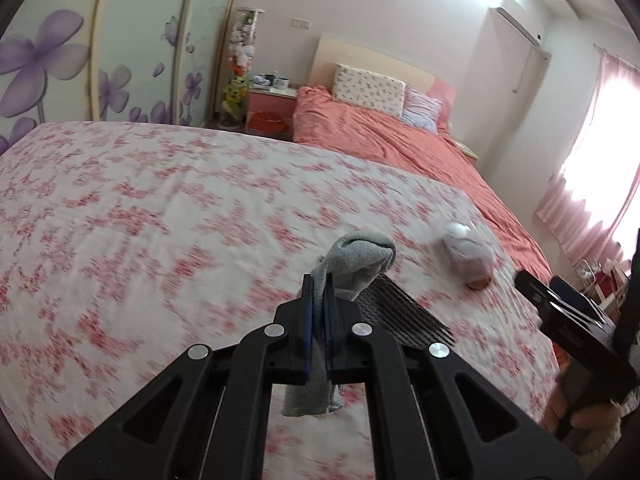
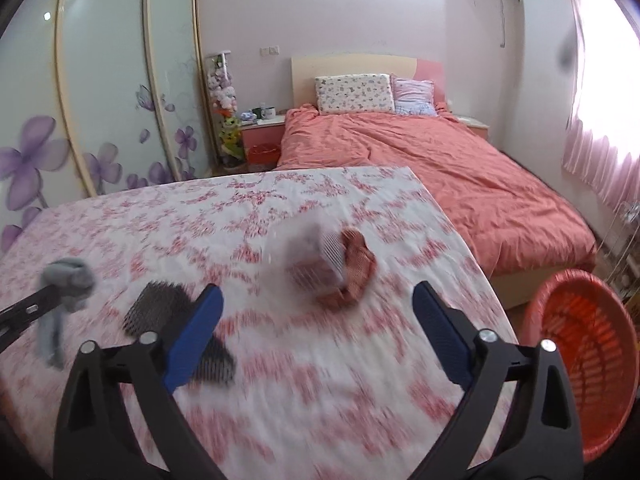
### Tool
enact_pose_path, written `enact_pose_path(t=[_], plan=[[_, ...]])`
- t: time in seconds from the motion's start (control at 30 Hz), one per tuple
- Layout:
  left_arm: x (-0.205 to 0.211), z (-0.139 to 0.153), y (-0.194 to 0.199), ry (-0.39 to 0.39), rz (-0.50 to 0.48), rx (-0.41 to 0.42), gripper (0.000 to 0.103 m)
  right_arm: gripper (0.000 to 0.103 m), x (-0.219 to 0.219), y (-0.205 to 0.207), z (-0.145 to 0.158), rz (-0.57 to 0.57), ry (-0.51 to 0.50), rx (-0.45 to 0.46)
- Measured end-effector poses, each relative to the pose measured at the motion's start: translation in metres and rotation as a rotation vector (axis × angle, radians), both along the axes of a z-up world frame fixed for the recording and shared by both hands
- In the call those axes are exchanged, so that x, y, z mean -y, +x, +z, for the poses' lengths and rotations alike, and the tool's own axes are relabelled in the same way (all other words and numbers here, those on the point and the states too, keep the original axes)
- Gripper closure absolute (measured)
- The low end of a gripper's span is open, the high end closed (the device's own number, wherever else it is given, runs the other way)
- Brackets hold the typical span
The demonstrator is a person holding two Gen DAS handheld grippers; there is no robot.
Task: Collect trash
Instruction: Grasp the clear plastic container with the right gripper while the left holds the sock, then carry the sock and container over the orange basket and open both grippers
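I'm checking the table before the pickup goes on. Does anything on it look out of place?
Yes. A grey sock is pinched in the shut left claw, odd for trash. On the floral-covered table lie a black pet brush and a reddish sock against a blurred clear bag. The right claw is open.

"Bright in here, isn't it? All daylight pouring through the pink curtains [image 1: 592, 184] on the right, blown out to white."

"Yes, and it glares off the wardrobe doors [image 2: 108, 80]. Shadows stay soft."

"The floral sheet [image 1: 160, 208] smears with motion blur, though the far bed [image 2: 440, 168] looks sharp."

"And the fisheye bends the walls, with dark corners ringing each view."
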State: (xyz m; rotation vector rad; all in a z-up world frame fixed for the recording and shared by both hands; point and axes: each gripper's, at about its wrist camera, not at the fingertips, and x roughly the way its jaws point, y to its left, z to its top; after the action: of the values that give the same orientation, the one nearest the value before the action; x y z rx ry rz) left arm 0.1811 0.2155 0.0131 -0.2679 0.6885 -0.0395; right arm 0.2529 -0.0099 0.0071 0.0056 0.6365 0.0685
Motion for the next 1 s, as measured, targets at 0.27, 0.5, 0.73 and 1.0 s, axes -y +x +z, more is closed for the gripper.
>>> enact_pose_path(t=[0.27,0.5,0.73,1.0], plan=[[-0.029,-0.004,0.012,-0.004,0.013,-0.007,0.099,0.008,-0.055,0.059,-0.021,-0.058,-0.225,-0.016],[-0.039,-0.011,0.018,-0.023,0.012,-0.028,0.099,0.025,-0.074,0.072,-0.044,-0.055,-0.398,-0.057],[-0.035,-0.012,0.018,-0.029,0.006,-0.036,0.099,0.043,-0.049,0.069,-0.038,-0.042,-0.266,-0.094],[-0.024,-0.005,0.019,-0.024,-0.018,-0.02,0.099,0.043,-0.008,0.039,0.005,-0.008,-0.012,-0.024]])
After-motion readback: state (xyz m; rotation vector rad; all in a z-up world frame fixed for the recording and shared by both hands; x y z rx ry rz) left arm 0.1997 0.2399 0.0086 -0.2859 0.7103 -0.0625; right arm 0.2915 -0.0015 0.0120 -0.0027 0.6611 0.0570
